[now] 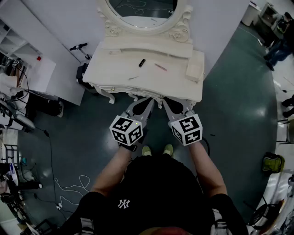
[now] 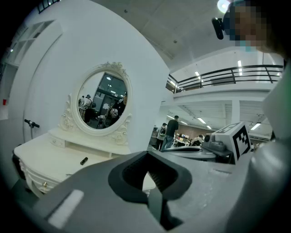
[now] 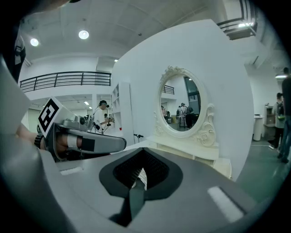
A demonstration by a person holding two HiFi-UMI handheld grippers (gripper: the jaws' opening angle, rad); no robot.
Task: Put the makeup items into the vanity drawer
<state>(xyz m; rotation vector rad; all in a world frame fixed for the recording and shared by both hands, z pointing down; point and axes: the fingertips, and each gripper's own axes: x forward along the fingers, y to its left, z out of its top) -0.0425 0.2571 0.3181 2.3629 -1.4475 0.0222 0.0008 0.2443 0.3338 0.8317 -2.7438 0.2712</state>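
Note:
The cream vanity point(image 1: 115, 69) with an oval mirror point(image 1: 142, 11) stands in front of me. On its top lie a small black tube point(image 1: 142, 63), a pink pencil point(image 1: 160, 67) and a thin pale stick point(image 1: 133, 78). Both grippers hang side by side just in front of the vanity's front edge. My left gripper point(image 1: 147, 102) is shut with nothing in it, and so is my right gripper point(image 1: 168, 103). In the left gripper view the shut jaws point(image 2: 148, 175) point past the black tube point(image 2: 84, 160). The right gripper point(image 3: 141, 175) faces the mirror point(image 3: 184, 109). The drawer front is hidden from above.
A pale flat box point(image 1: 194, 71) lies at the vanity's right end. Cables point(image 1: 69, 186) trail over the dark floor at left, beside white shelving point(image 1: 18, 41). A person point(image 1: 278, 43) stands at far right. My feet point(image 1: 156, 150) are just below the grippers.

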